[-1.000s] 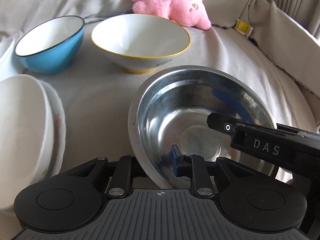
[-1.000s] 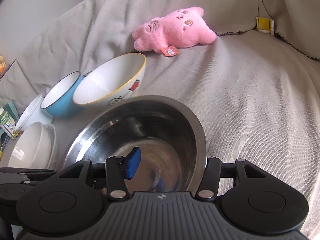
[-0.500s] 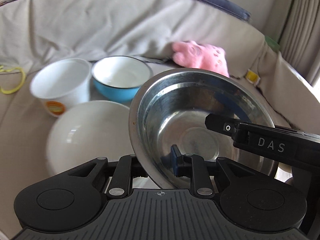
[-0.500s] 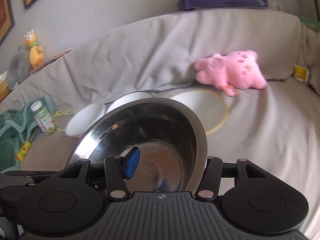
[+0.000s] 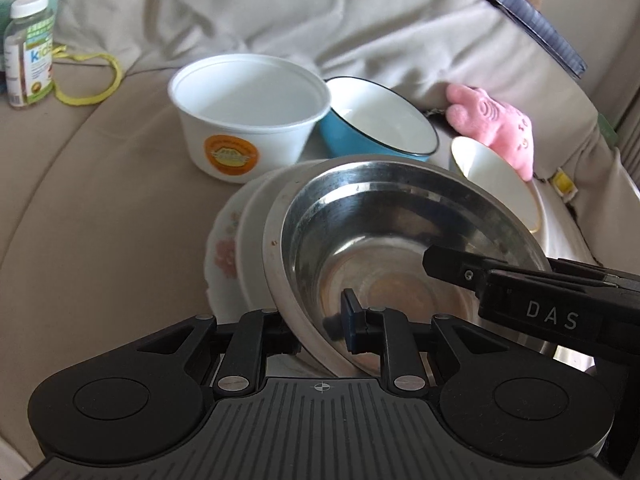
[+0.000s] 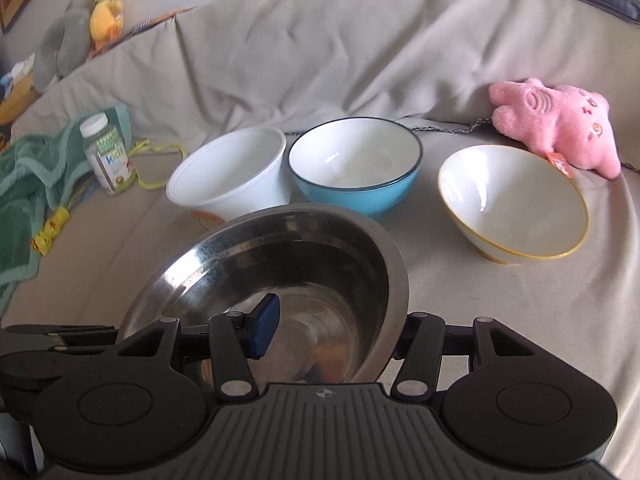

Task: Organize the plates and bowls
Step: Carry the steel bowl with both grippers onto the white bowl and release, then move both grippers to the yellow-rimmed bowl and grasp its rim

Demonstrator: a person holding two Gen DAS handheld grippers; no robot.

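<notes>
Both grippers carry a steel bowl (image 5: 400, 240) (image 6: 304, 264) by its rim. My left gripper (image 5: 320, 332) is shut on the near rim, blue pad inside the bowl. My right gripper (image 6: 334, 336) is shut on the opposite side, and its black body shows in the left wrist view. The bowl hangs tilted over a stack of white plates (image 5: 248, 248), the lowest one floral. Behind stand a white tub (image 5: 248, 112) (image 6: 232, 176), a blue bowl (image 5: 376, 120) (image 6: 356, 168) and a yellow-rimmed white bowl (image 5: 500, 184) (image 6: 512, 204).
Everything sits on a beige covered sofa. A pink plush toy (image 6: 560, 124) lies at the back right. At the left are a vitamin bottle (image 6: 106, 156), a yellow cord (image 5: 92, 80) and a green cloth (image 6: 32, 184). The sofa back rises close behind the bowls.
Both grippers have carried the steel bowl leftward, from beside the yellow-rimmed bowl to above the plate stack. Both views have rolled, and the tub and bottle have come into sight.
</notes>
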